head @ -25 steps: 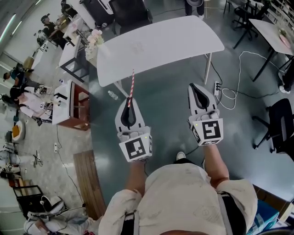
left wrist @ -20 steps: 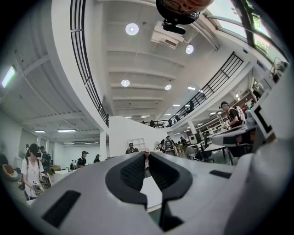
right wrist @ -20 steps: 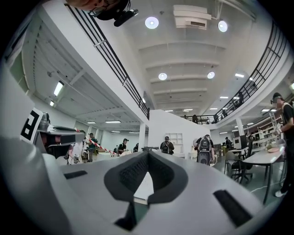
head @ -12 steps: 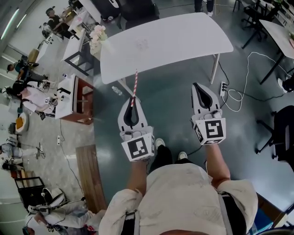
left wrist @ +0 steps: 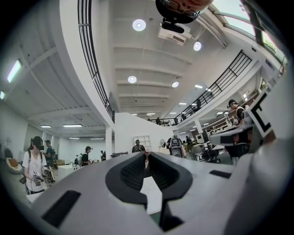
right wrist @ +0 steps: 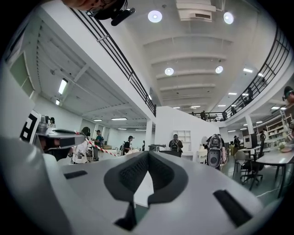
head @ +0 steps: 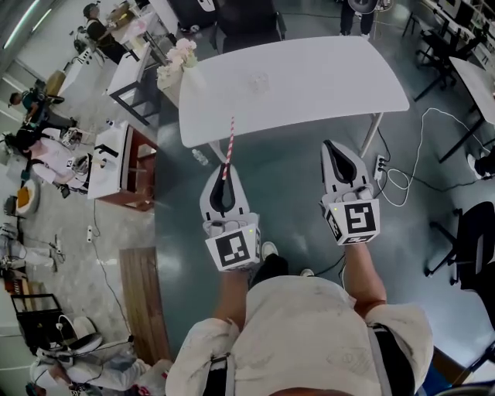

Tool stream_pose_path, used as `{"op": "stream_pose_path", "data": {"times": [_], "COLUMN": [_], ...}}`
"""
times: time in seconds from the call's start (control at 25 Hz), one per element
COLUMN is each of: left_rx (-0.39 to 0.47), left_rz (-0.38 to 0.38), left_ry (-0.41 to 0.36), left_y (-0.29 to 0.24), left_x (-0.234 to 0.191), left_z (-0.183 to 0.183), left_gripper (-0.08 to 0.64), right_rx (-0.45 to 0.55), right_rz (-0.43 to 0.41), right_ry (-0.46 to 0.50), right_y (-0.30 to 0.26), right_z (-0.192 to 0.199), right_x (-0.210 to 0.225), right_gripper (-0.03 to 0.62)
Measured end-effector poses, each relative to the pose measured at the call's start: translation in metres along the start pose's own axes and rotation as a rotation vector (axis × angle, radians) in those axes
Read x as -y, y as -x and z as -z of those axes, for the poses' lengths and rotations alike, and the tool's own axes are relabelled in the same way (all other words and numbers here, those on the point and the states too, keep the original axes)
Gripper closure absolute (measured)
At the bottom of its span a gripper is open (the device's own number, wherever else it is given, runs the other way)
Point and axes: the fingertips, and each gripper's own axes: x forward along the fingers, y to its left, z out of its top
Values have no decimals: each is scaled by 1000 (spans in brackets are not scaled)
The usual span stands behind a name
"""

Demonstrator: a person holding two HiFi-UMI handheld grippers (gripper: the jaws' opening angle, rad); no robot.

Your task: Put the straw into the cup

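Note:
A red-and-white striped straw (head: 229,147) sticks out forward from my left gripper (head: 225,172), which is shut on its lower end. The straw's tip reaches over the near edge of a white table (head: 325,77). A clear cup (head: 259,80) stands faintly visible on that table, well ahead of the straw. My right gripper (head: 332,145) is shut with nothing in it, level with the left one, over the grey floor. In the right gripper view the straw (right wrist: 98,147) and the left gripper (right wrist: 55,134) show at the left. Both grippers are short of the table.
Flowers (head: 176,58) sit at the table's left corner and a dark chair (head: 247,23) stands behind it. A cable and power strip (head: 380,166) lie on the floor at right. A brown cabinet (head: 124,166) and people are at left, a black chair (head: 476,240) at right.
The person has walked forward, and the table has drawn nearer and shifted right in the head view. Both grippers moved along with the person. The straw stays held the same way.

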Motion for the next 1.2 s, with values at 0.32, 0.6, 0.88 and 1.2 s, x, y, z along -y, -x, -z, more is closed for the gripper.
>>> {"op": "stream_pose_path", "data": {"times": [0.32, 0.6, 0.88, 1.2], "left_rx": [4, 5, 15, -6], "left_rz": [-4, -5, 14, 42], "left_ry": [42, 59, 71, 74], "left_y": [-50, -84, -115, -159], "left_x": [-67, -122, -160, -151], "left_z": [17, 33, 45, 56], "left_gripper": [535, 537, 535, 535], "right_rx": [-16, -29, -21, -48], "right_rz": [-13, -14, -8, 8], "right_ry": [38, 62, 79, 62], "right_y": [-79, -138, -185, -217], "right_z": [-5, -3, -4, 12], "right_x": [-35, -65, -87, -62], "right_gripper": [591, 591, 591, 591]}}
